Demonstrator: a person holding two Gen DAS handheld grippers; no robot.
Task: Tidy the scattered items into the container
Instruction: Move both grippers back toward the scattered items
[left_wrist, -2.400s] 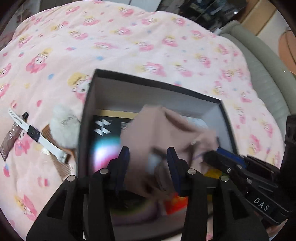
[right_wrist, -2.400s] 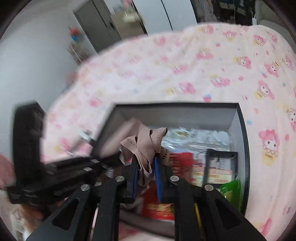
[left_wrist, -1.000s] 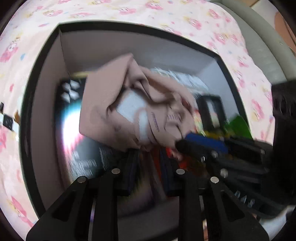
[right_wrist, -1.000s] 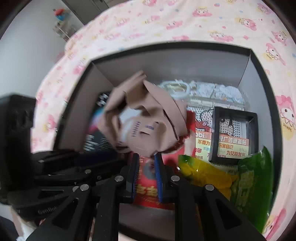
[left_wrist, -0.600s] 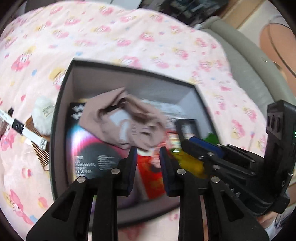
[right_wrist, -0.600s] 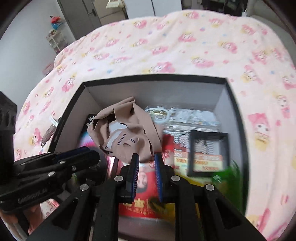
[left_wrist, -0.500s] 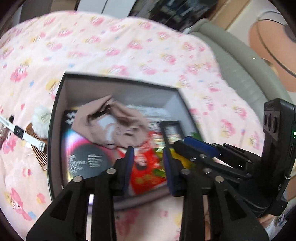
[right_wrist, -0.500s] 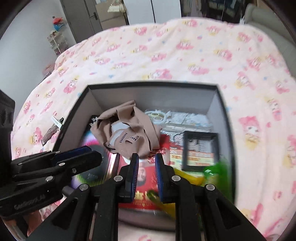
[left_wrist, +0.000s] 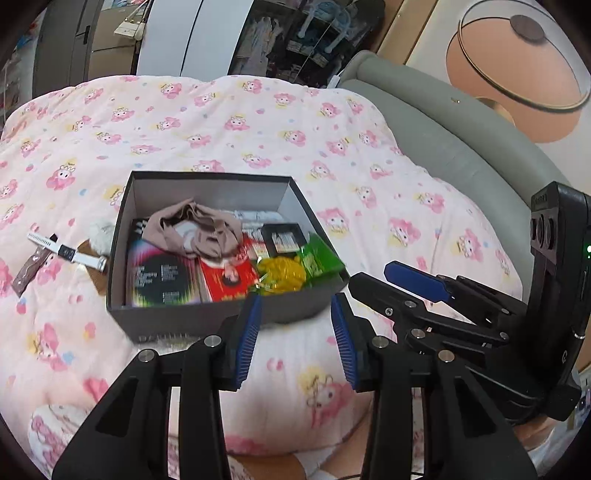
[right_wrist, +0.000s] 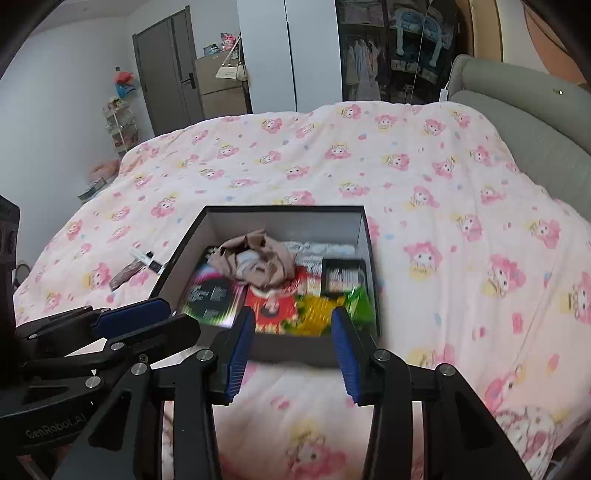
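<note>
Beige crumpled cloth (left_wrist: 195, 230) in dark cardboard box (left_wrist: 207, 321), frame centre. Left gripper (left_wrist: 295, 338) and right gripper (right_wrist: 291, 345): empty, jaws opening. Next, likely: white-strapped watch (left_wrist: 66, 251), left.

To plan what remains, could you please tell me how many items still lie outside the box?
4, all left of the box: white watch, brown packet, white puff, comb. Others may be hidden.

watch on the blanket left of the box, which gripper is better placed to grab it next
Left, probably. The watch lies on the blanket off the box's left side, the side the left gripper is on. The right gripper would have to cross over. Both are empty, jaws opening.
</note>
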